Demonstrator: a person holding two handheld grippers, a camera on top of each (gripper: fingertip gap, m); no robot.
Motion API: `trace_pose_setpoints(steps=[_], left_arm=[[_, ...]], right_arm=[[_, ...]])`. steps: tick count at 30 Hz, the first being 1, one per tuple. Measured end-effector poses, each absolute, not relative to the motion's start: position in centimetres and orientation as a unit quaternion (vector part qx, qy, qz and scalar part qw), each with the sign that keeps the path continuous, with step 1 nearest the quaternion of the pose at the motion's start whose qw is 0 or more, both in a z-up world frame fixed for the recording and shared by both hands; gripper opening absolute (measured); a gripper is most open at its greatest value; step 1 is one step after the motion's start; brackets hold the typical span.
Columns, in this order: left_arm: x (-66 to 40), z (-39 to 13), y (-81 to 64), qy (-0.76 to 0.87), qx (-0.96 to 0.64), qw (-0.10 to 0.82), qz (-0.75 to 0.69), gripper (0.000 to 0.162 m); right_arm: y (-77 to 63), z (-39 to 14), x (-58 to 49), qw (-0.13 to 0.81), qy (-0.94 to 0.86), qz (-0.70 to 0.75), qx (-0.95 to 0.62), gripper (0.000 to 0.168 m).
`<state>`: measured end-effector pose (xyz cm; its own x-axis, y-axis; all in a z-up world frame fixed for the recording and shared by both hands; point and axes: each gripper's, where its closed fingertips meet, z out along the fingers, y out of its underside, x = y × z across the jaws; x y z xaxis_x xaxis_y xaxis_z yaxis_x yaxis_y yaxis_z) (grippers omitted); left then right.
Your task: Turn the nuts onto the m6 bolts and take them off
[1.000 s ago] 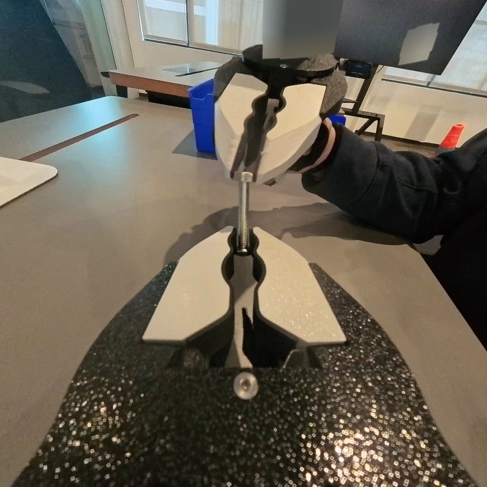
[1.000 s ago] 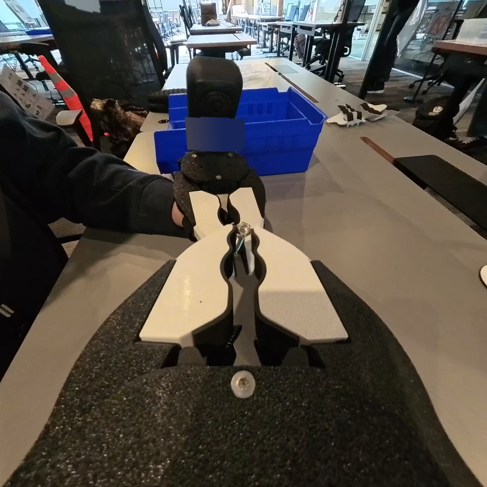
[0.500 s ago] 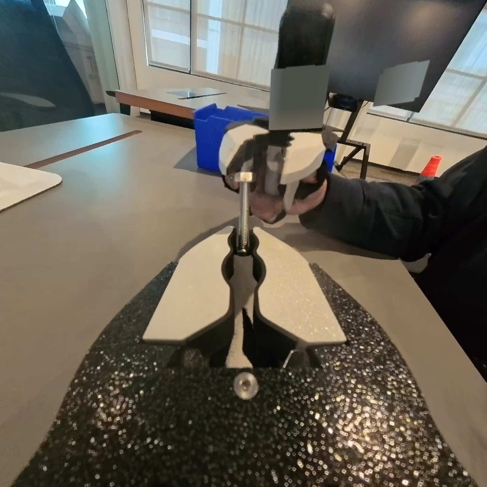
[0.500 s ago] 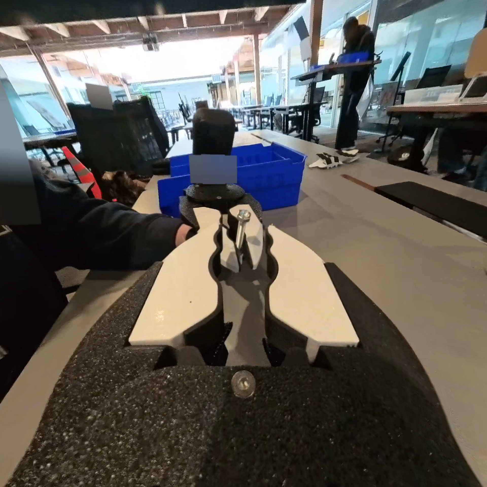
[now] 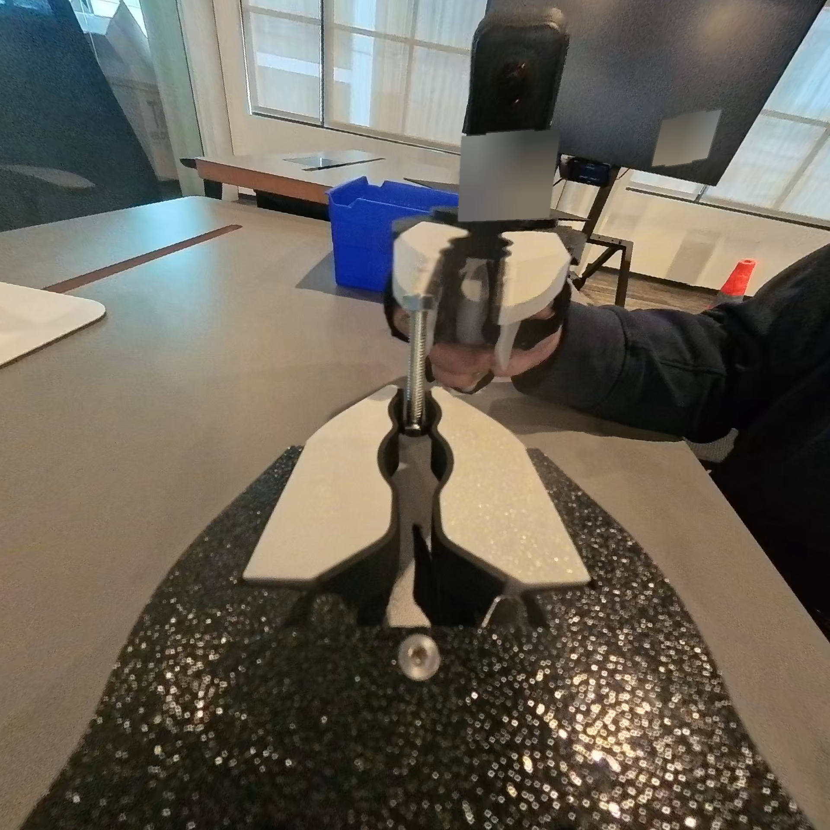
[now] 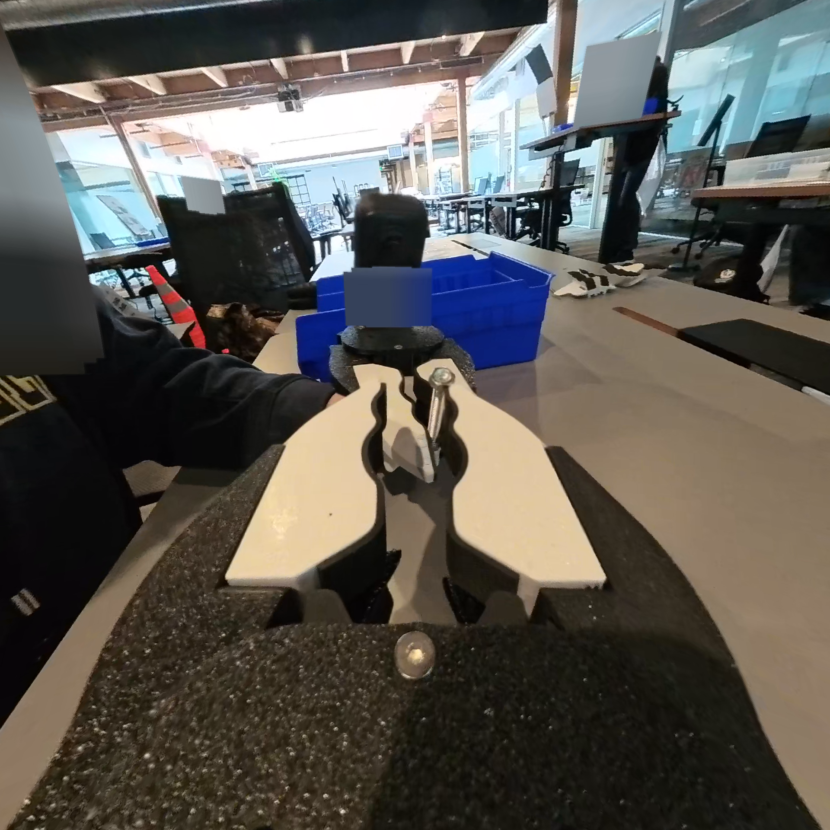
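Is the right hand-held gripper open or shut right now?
Open. The right hand-held gripper shows a clear gap between its white fingers, holding nothing; the bolt stands clamped in the left hand-held gripper.

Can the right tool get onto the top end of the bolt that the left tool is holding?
Probably yes: the right tool is open right beside the bolt, whose top stands clear above the shut left tool, with nothing between.

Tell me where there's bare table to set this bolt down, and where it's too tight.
Bare table runs left of the left gripper, between the white mat and the blue bin. In the right wrist view, more open surface lies between the bin and the black mat. It is crowded at centre: the right gripper is open close around the bolt.
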<state>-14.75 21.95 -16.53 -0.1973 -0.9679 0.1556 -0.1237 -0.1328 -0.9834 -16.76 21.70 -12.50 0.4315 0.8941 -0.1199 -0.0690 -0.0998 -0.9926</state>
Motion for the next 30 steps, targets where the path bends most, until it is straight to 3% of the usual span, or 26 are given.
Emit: trace_pose_setpoints(steps=[11,15,20,21,23,25,30], left_arm=[[-14.7,-16.6,22.0,0.539,-0.508,0.379,-0.556,0.009],[-14.7,-16.6,22.0,0.539,-0.508,0.378,-0.556,0.009],[-14.7,-16.7,21.9,0.541,-0.508,0.378,-0.553,0.009],[-14.7,-16.6,21.9,0.540,-0.508,0.378,-0.554,0.009],[-14.7,-16.6,22.0,0.539,-0.509,0.378,-0.555,0.009],[-14.7,-16.7,22.0,0.540,-0.509,0.378,-0.554,0.009],[-14.6,-16.7,21.9,0.542,-0.510,0.376,-0.552,0.008]], right_arm=[[21.9,-12.5,-16.7,0.590,-0.338,0.399,-0.615,0.025],[21.3,-12.2,-16.5,0.587,-0.344,0.416,-0.603,0.017],[22.2,-12.3,-16.4,0.608,-0.330,0.384,-0.612,0.030],[22.1,-12.5,-16.5,0.603,-0.337,0.382,-0.614,0.028],[21.2,-12.6,-16.8,0.585,-0.361,0.398,-0.607,0.010],[21.3,-12.3,-16.4,0.586,-0.352,0.408,-0.605,0.007],[22.2,-12.4,-16.2,0.606,-0.330,0.388,-0.611,0.028]])
